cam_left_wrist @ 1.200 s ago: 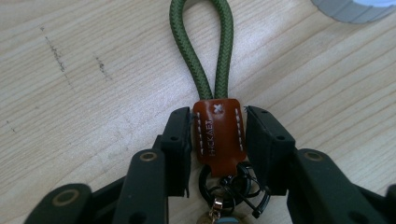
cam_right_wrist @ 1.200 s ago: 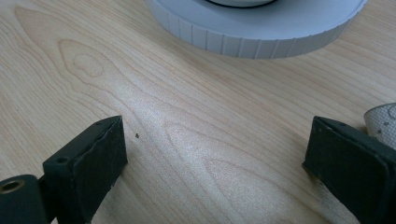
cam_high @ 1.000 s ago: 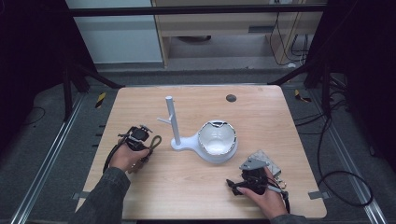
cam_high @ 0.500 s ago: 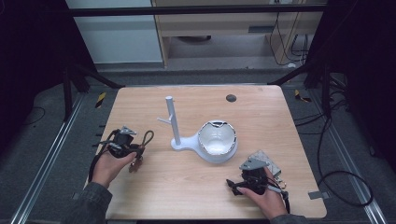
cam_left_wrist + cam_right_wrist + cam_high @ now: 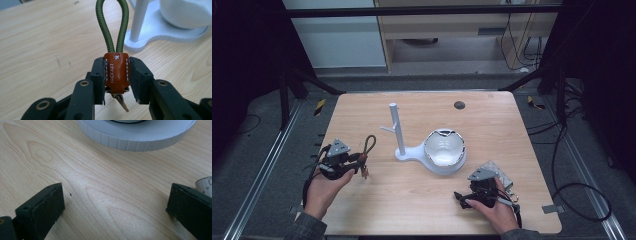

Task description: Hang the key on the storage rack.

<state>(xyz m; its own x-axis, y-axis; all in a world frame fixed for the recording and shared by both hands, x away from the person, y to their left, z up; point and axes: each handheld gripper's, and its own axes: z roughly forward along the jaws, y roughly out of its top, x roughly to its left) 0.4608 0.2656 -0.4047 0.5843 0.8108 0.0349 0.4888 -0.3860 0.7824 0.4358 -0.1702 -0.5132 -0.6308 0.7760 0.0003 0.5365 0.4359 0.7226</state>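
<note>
A keychain with a green cord loop (image 5: 112,27) and a brown leather tab (image 5: 116,72) is clamped by that tab in my left gripper (image 5: 116,82), a small metal piece hanging below. In the high view the left gripper (image 5: 358,165) hovers over the table's left side, its cord loop (image 5: 370,144) pointing toward the white peg stand (image 5: 396,130). The stand's base carries a white bowl (image 5: 444,150). My right gripper (image 5: 115,205) lies low by the bowl's base (image 5: 140,135); its jaws have just been opening and stand wide apart with bare wood between them.
A pale fabric pad (image 5: 502,175) lies under the right hand, its edge (image 5: 205,185) beside the right jaw. A dark round hole (image 5: 459,105) sits near the far edge of the wooden table (image 5: 492,120). Cables trail on the floor at right.
The left hand has carried the keychain leftward and up, away from the peg stand. The right hand has stayed where it was.
</note>
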